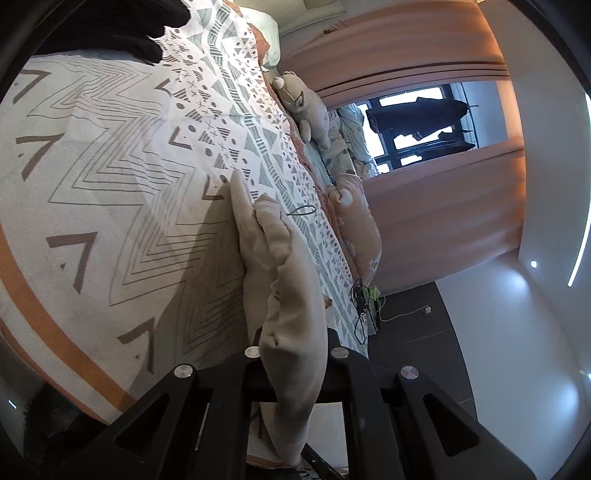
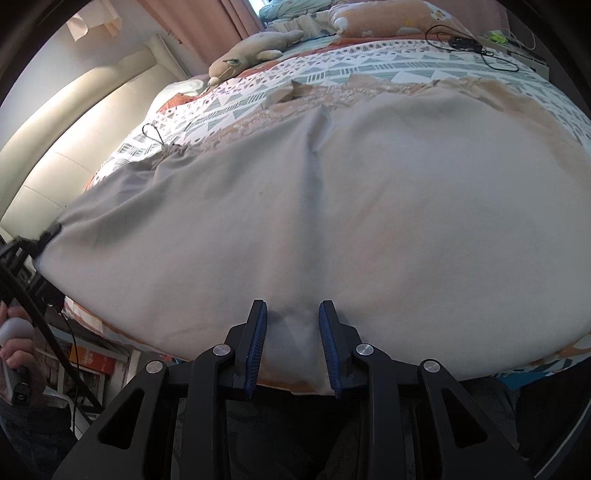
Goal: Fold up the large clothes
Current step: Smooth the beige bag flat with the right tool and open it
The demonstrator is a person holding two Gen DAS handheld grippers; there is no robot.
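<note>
Here, beige garment (image 2: 332, 206) spread flat over the patterned bed (image 2: 369, 70), long crease running straight away from the right claw (image 2: 292, 325), half-open astride the near hem. Left claw (image 1: 293, 354) clamped on a bunched edge, off to the left side.

1. One beige garment (image 2: 332, 206) filled the centre of the right wrist frame.
2. One plush toy (image 2: 251, 50) lay at upper centre.
3. One orange pillow (image 2: 391, 18) sat at the top edge.
4. Two grippers appeared: right gripper (image 2: 293, 332) at lower centre, left gripper (image 1: 295, 354) likewise.
5. One patterned bedspread (image 1: 110, 166) covered the left of the left wrist frame.
</note>
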